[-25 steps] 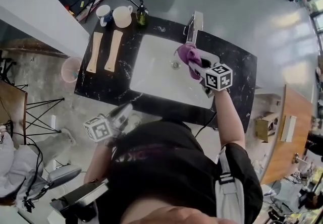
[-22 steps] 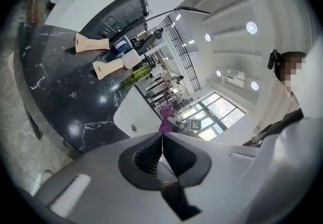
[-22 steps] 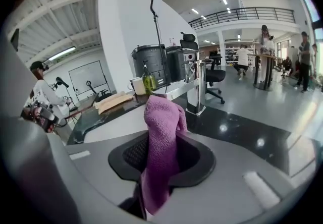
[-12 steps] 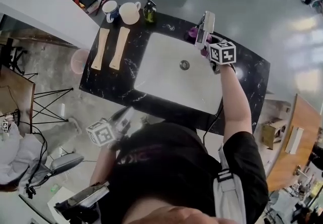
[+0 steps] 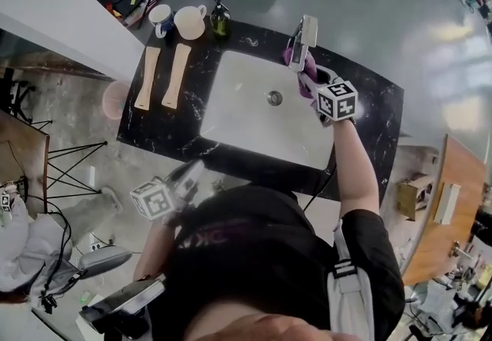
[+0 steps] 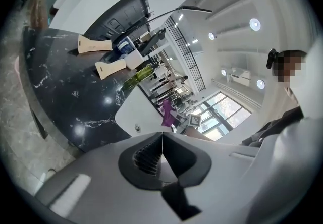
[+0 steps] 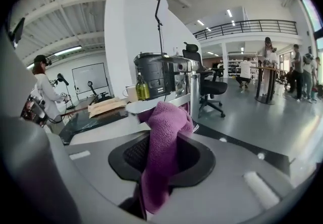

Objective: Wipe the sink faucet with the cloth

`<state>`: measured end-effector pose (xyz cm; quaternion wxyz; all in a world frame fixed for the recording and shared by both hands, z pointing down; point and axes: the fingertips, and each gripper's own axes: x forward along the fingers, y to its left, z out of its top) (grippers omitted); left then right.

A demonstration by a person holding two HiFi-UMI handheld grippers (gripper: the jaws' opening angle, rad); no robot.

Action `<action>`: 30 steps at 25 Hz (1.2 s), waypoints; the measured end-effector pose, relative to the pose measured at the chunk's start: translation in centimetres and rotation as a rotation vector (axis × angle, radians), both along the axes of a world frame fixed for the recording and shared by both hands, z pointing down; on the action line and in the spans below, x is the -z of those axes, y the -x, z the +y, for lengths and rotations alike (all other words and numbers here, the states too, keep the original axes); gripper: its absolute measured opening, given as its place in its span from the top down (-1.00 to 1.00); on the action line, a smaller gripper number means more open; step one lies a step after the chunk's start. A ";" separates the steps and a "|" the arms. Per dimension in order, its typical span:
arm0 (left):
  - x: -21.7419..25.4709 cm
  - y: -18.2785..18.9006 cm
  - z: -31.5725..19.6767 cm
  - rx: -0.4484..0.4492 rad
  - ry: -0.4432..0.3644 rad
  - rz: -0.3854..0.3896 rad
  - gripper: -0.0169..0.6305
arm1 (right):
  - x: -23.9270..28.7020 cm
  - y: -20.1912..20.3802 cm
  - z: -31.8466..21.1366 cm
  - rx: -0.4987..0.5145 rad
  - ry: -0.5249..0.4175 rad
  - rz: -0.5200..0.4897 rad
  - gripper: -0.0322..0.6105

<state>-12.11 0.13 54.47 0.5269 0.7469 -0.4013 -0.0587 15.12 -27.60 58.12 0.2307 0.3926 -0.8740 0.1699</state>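
A chrome faucet (image 5: 304,31) stands at the far rim of the white sink (image 5: 246,120), set in a black marble counter. A purple cloth (image 5: 307,71) lies against the faucet's lower part, with my right gripper (image 5: 309,77) shut on it. In the right gripper view the cloth (image 7: 162,137) bulges out between the jaws, and the faucet's column (image 7: 195,98) rises just behind it. My left gripper (image 5: 190,173) hangs near the counter's front edge by the person's body, away from the sink. In the left gripper view it (image 6: 161,153) is shut with nothing in it.
Two wooden boards (image 5: 146,77) (image 5: 175,74) lie on the counter left of the sink. Two mugs (image 5: 162,18) (image 5: 188,22) and a green bottle (image 5: 220,21) stand behind them. The drain (image 5: 274,97) sits mid-basin. A pink bin (image 5: 111,101) stands beside the counter.
My right gripper has carried the cloth from over the basin up to the faucet and along it. The left gripper has stayed where it was.
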 end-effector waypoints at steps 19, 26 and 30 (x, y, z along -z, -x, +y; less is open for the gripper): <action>0.3 0.2 1.0 0.079 0.000 -0.003 0.94 | 2.0 -5.1 -11.9 -0.632 0.381 -0.912 0.56; -0.6 -0.1 1.2 0.122 0.026 0.007 0.94 | -5.5 -5.2 -11.0 -0.742 0.579 -0.606 0.56; -0.8 -0.5 0.9 0.108 0.021 0.010 0.94 | -5.0 -4.8 -10.3 -0.750 0.616 -0.548 0.56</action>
